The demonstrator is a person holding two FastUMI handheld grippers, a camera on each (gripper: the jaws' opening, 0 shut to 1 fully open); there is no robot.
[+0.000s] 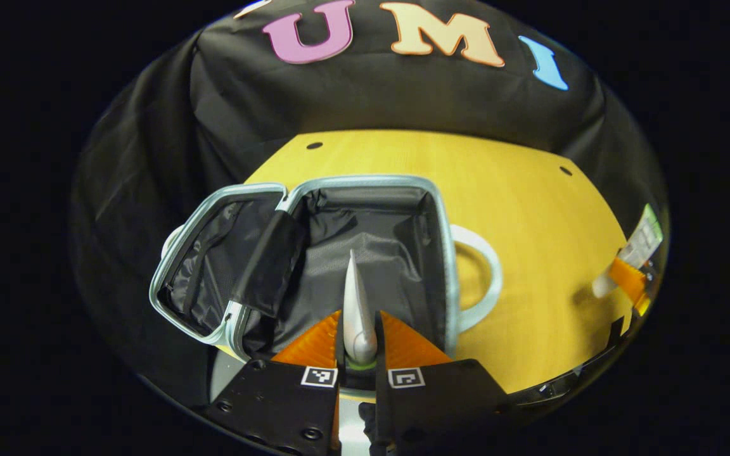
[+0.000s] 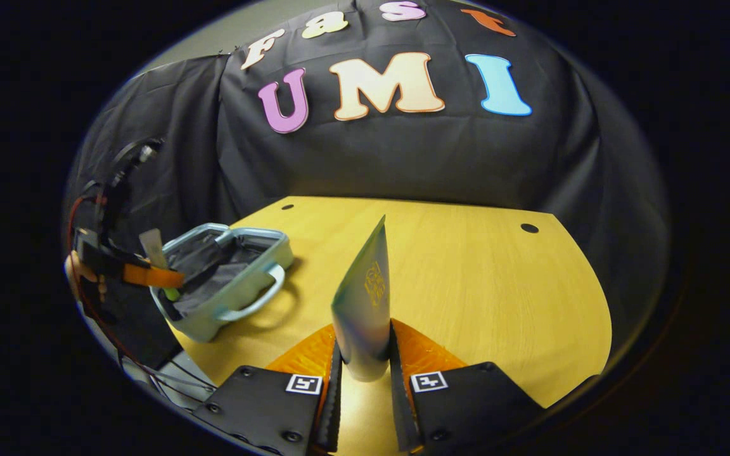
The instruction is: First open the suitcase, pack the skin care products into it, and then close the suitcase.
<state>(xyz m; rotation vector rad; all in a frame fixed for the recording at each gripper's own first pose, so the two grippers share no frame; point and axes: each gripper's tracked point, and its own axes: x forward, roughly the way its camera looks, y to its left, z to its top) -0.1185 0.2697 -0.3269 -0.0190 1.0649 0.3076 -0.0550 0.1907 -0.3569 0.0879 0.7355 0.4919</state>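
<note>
- The pale blue-green hard-shell suitcase (image 1: 444,253) lies open on the yellow wooden table (image 1: 530,209), its lid (image 1: 213,266) folded out to the left in the left gripper view; both halves are lined with dark grey fabric, and a loose black flap (image 1: 270,263) hangs across the hinge between them.
- A pale looped handle (image 1: 482,272) sticks out from the suitcase's right wall in that view.
- The left gripper (image 1: 358,339) is clamped on a slim silver-white skin care tube (image 1: 355,310), both fingers pressing its sides; the tube points forward, its flat crimped end toward the far wall, and it sits over the lined main compartment.
- In the right gripper view the left gripper (image 2: 149,273) shows at the left edge, just above the open suitcase (image 2: 244,278), with the tube's pale end (image 2: 153,246) rising from it.
- The right gripper (image 2: 362,364) is closed on a second, wider metallic blue-grey skin care tube (image 2: 365,304) bearing a gold emblem; the tube stands upright over bare table (image 2: 498,285), well apart from the suitcase.
</note>
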